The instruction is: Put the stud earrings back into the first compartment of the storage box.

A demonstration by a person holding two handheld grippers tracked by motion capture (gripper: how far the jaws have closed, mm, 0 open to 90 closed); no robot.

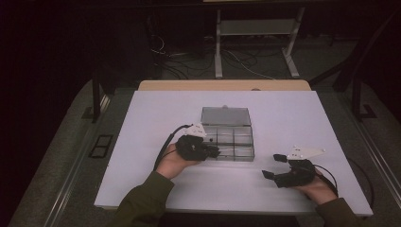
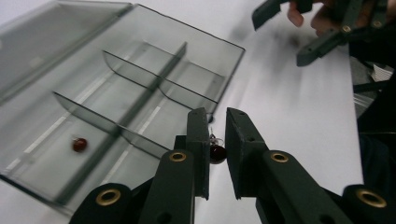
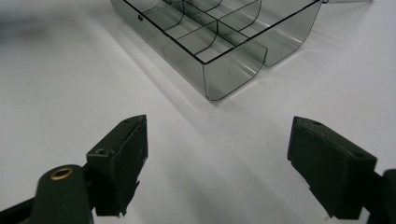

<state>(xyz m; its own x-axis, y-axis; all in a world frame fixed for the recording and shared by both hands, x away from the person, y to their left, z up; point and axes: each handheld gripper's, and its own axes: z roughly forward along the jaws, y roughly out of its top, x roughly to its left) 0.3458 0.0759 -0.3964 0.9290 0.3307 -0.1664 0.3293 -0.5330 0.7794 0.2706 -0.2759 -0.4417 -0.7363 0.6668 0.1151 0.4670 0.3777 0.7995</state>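
A clear plastic compartment box (image 1: 250,142) lies in the middle of the white table (image 1: 156,109), its lid (image 1: 225,116) folded back. My left gripper (image 1: 215,152) hovers at the box's front left corner. In the left gripper view its jaws (image 2: 217,116) are shut on a small dark red bead (image 2: 217,153) with a bit of thin wire on it. A second red bead (image 2: 79,144) rests in a near compartment of the box (image 2: 140,70). My right gripper (image 1: 273,166) stands open over bare table to the right of the box, nothing between its jaws (image 3: 219,128).
The box's near corner wall (image 3: 233,70) is ahead of the right gripper. The right gripper (image 2: 280,39) and a hand appear far off in the left gripper view. Beyond the table's far edge are cables and a metal stand (image 1: 255,28) on the floor.
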